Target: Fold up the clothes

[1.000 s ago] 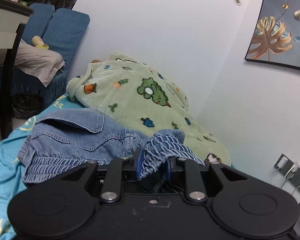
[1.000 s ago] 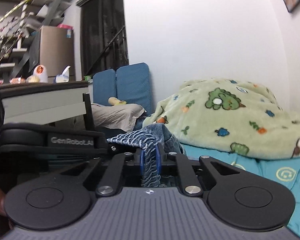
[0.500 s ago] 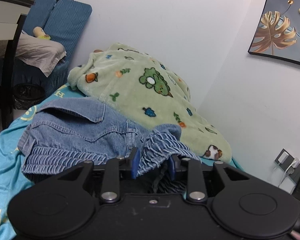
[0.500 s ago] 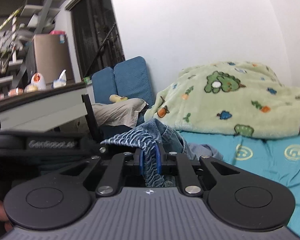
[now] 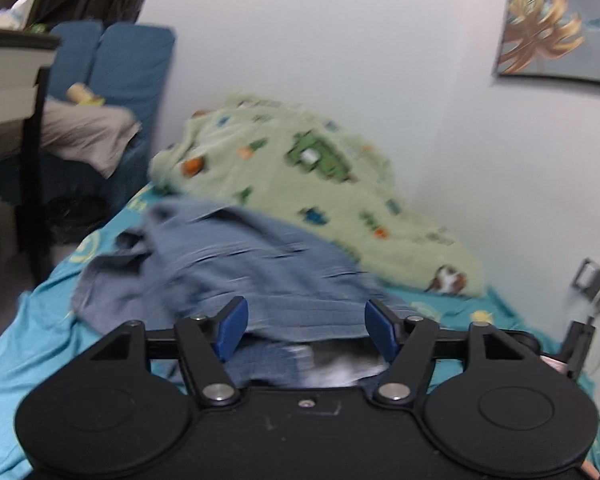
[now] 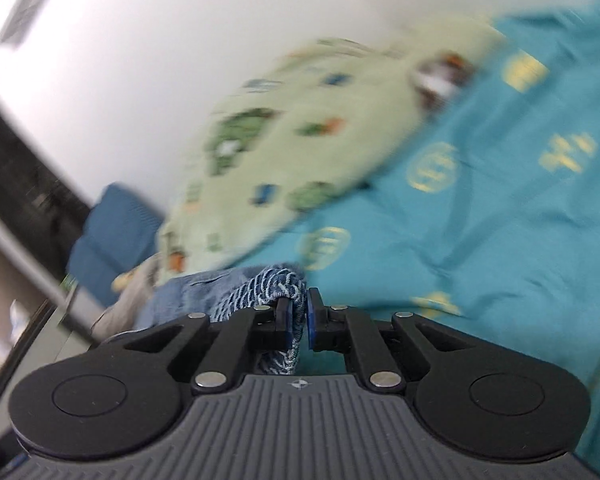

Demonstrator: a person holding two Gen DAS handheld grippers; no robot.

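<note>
Denim fills the middle of both wrist views: one denim garment (image 5: 236, 264), a blue piece with a ribbed, elasticated edge, lies bunched on the bed (image 5: 28, 344). One teal sheet with yellow printed marks covers that bed. One pale green blanket (image 5: 308, 184) with cartoon prints is heaped behind the denim garment, against the white wall. At the upper right of the left wrist view hangs one picture (image 5: 556, 28) with a gold leaf on it. At the far left of that view stands one table (image 5: 8, 64), and behind it two blue cushions (image 5: 128, 64) stand upright side by side.

Two grippers show, one per view. The left hand-held gripper (image 5: 306, 324) sits at the bottom centre of its view, level, pointing over the denim toward the blanket. Its two blue-padded fingers are spread wide and grip nothing; the ribbed edge of the denim garment lies loose in the gap between them, and this view is blurred.

The right hand-held gripper (image 6: 299, 320) sits at the bottom centre of its own view, which is rolled hard so that the bed slopes up to the right. Its fingers are drawn nearly together on the ribbed edge of the denim garment (image 6: 268, 284), which bunches up to the left of the fingertips and hangs down between them. The background there is heavily blurred.
</note>
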